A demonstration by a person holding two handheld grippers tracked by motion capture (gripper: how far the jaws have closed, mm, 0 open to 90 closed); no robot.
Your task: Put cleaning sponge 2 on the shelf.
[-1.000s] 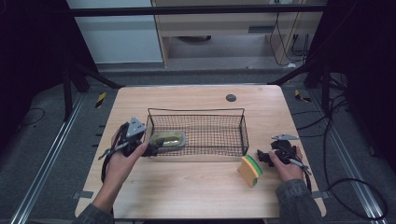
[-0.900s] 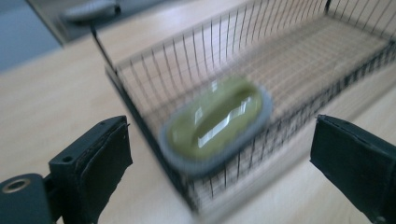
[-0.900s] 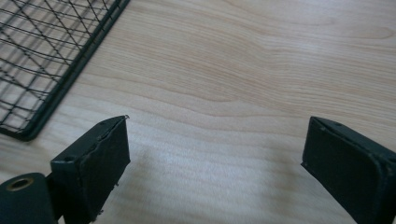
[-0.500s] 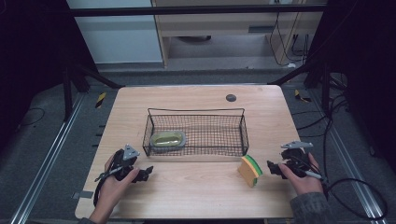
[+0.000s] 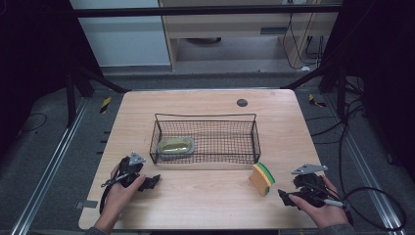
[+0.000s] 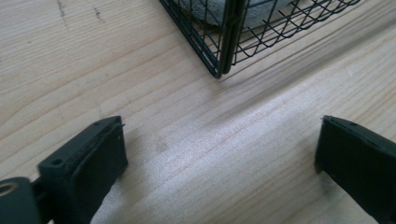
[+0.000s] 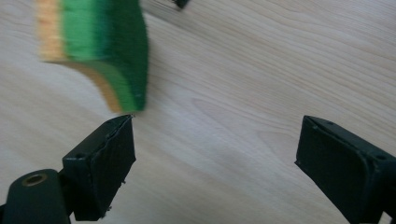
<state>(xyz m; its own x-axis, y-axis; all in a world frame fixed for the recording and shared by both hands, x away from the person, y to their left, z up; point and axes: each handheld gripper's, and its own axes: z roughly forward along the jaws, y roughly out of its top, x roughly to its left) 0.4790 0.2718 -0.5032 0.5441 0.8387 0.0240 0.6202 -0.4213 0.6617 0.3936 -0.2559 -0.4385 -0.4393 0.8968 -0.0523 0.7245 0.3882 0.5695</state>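
A black wire basket [image 5: 205, 139] stands mid-table with a grey-green pad [image 5: 176, 146] lying in its left end. My left gripper [image 5: 147, 182] rests low over the wood in front of the basket's left corner [image 6: 224, 42]. Its jaws have just been opening and stand wide apart [image 6: 219, 144] with only bare table between them. A yellow-and-green sponge [image 5: 263, 178] stands on edge in front of the basket's right end. My right gripper [image 5: 286, 198] sits to the sponge's right, pointing at it. Its jaws have been closing slightly but are open [image 7: 215, 144], and the sponge [image 7: 98, 42] lies beyond the left jaw, untouched.
A small dark round disc [image 5: 242, 102] lies near the wooden table's [image 5: 205, 210] far edge. Both hands are close to the table's front edge. Cables [image 5: 372, 196] trail on the floor at the right.
My left hand has drawn back from the basket's left end and sunk to the front left of the table. My right hand has pulled away from the sponge toward the front right. The sponge has stayed put.
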